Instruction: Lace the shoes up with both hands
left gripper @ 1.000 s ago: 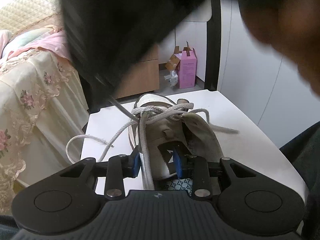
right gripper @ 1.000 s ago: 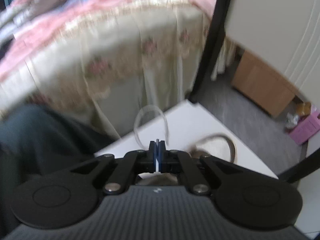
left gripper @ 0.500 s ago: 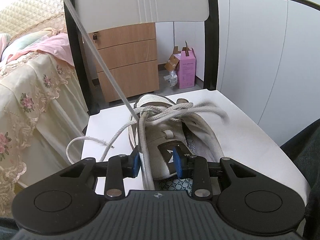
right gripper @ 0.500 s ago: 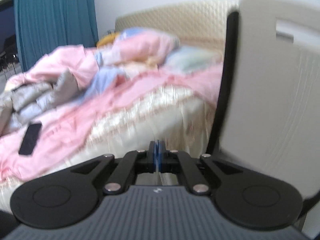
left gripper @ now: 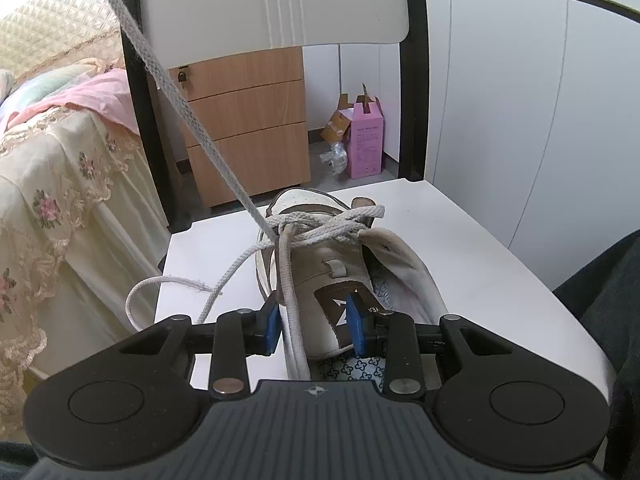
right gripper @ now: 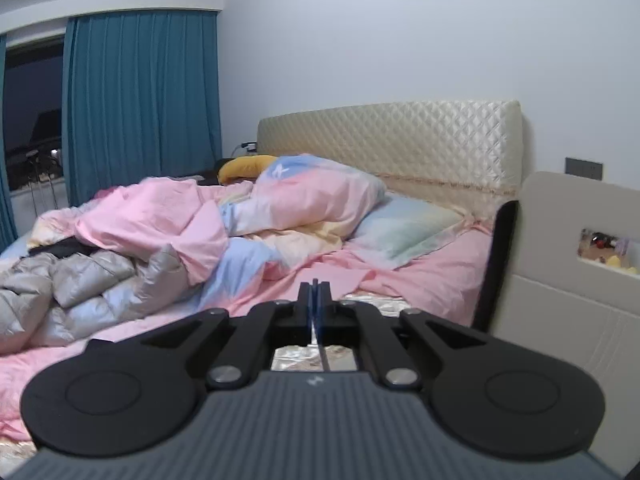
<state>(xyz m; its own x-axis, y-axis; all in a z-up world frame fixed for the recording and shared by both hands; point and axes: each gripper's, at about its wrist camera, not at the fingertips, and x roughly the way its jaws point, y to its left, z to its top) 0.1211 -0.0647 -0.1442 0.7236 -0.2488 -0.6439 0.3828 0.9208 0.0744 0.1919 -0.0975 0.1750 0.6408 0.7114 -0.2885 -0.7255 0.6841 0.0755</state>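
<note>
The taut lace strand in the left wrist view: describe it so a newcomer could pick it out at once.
Start at the white chair seat with the worn white lace-up shoe on it. From the knotted crossings at the shoe's front, one grey-white woven lace strand runs straight up to the picture's top left corner. Unlike the slack frayed lace end looping off the seat's left edge, it is stretched tight, in mid-air.

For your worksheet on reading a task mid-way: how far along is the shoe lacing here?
Done: the lace crosses already span the shoe on the chair seat. In hand: the left gripper clamps the tongue; the right gripper, jaws shut, apparently holds the taut lace. Left: the frayed loose end is unthreaded and no bow is tied.
</note>
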